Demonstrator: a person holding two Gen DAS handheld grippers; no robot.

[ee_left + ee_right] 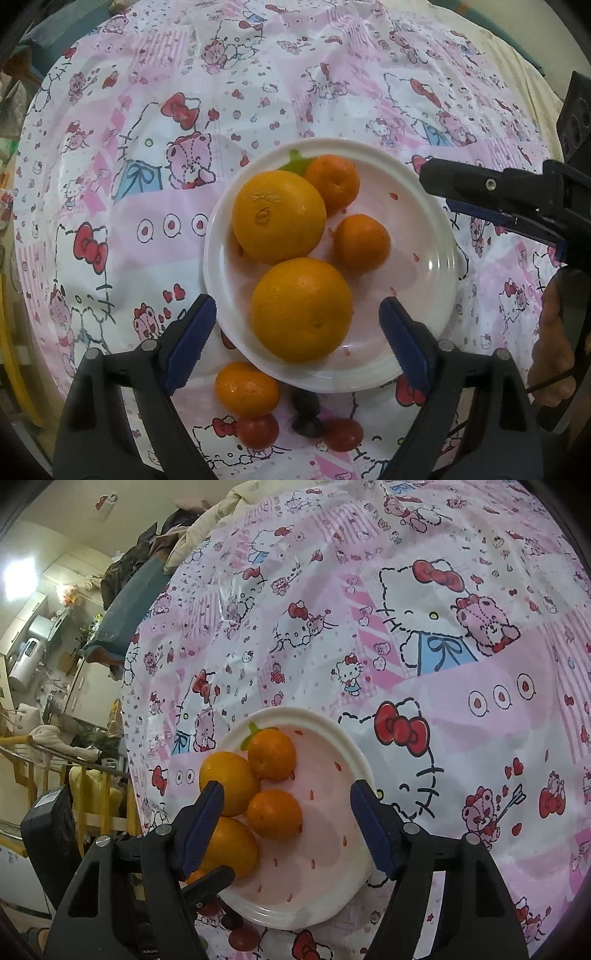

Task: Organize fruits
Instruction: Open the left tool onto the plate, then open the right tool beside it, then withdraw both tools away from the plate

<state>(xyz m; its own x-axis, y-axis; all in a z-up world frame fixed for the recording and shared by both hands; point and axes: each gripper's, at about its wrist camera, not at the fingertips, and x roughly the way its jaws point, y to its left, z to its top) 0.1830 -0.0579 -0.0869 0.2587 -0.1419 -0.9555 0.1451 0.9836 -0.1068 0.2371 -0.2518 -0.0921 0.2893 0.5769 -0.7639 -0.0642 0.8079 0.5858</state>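
While your left claw (297, 328) stands apart and empty, the nearest big orange (301, 308) lies on the white plate (424, 295) between its blue pads, untouched. Your right claw (286, 829) is also apart, clamped on nothing, with a small mandarin (274, 814) on the plate between its pads. Another mandarin (247, 388) lies off the plate on the cloth-covered bench (147, 184), just below the left claw's pad.

I see a round white plastic plate (436, 236) with a pale pink, seed-dotted centre and a green leaf mark at its far rim. On it lie two large yellow-orange oranges, one (279, 221) behind the other (302, 309), touching. Two small deep-orange mandarins sit beside them, one (332, 183) near the leaf mark, one (362, 243) more central. Off the plate, just beside its near rim, I see a third small mandarin (247, 388), two red cherry tomatoes (257, 431) (342, 434) and a dark grape-like fruit (306, 413) between them.
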